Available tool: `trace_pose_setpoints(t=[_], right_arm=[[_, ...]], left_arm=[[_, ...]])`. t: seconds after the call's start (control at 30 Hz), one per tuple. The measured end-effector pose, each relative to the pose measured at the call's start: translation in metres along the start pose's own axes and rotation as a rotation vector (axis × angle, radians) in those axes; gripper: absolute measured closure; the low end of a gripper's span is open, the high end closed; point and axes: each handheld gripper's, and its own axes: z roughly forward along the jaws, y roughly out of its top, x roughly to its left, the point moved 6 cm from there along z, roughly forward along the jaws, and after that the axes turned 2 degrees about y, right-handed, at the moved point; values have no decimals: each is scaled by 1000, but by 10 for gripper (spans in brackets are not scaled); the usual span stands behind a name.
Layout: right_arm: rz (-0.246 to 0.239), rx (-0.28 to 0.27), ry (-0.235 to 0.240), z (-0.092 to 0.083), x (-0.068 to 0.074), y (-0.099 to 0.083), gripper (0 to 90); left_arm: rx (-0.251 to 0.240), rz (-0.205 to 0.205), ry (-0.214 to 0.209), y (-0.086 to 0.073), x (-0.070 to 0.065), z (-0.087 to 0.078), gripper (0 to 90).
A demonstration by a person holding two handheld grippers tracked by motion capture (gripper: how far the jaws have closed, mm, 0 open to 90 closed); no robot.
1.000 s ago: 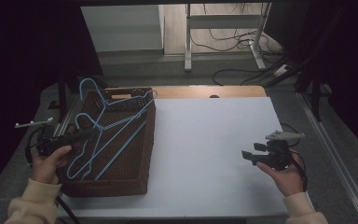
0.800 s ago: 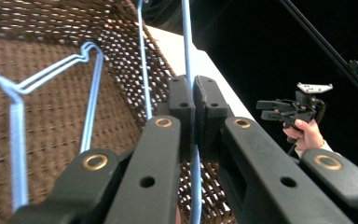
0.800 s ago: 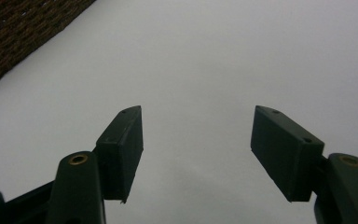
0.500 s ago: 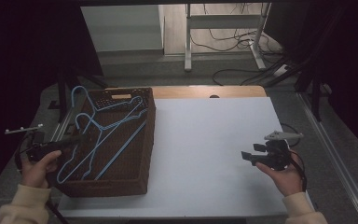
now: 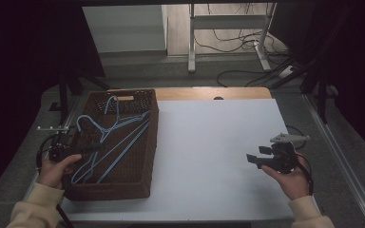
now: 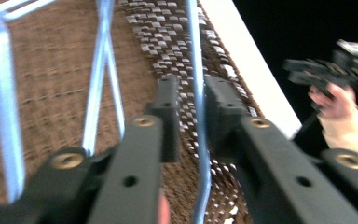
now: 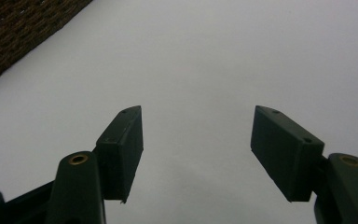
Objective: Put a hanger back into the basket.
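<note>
The left gripper (image 6: 190,100) has just been opening its jaws, and in its own view they now stand a little apart with one blue wire of a hanger (image 6: 196,84) running up between them; the picture is smeared, so I cannot be sure, but the pads seem to have let go of the wire rather than pinch it. In the high view this gripper (image 5: 95,147) reaches over the left wall of the woven basket (image 5: 145,142), where the blue hangers (image 5: 107,142) lie in a loose, overlapping pile on its floor. The risk starts right at the jaws: with the wire between them, pulling the hand away at an angle could snag the hanger and drag it up or tip it against the basket wall. Because the hangers cross one another, one hooked wire would likely lift its neighbours and undo a tidy lay. A hook left resting on the rim could also slide out onto the white table (image 5: 209,142). The right gripper (image 5: 254,159) hovers over the bare tabletop well apart from the basket, its jaws spread wide with nothing between them (image 7: 196,140), so it is too far off to steady anything if the pile shifts.
</note>
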Motion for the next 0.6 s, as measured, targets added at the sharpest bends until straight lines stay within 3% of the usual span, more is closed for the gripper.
trace_pose_setpoints(t=[0.03,0.1,0.17,0.27,0.4,0.5,0.6], right_arm=[[-2,-1,-1,-1,0,0,348],[-5,-5,-1,-1,-1,0,348],[-5,-5,-1,-1,0,0,348],[-8,-5,1,-1,1,1,348],[-20,-3,-4,-1,2,1,345],[-41,6,-4,2,4,0,328],[-63,4,9,4,7,-1,293]], left_arm=[[-4,8,30,1,1,-1,570],[-3,37,135,2,5,-5,558],[-13,54,204,4,6,-8,465],[-32,114,203,3,-3,-12,363],[-50,246,161,-2,-33,-7,273],[-50,344,125,-9,-57,3,247],[-42,398,119,-14,-69,16,234]])
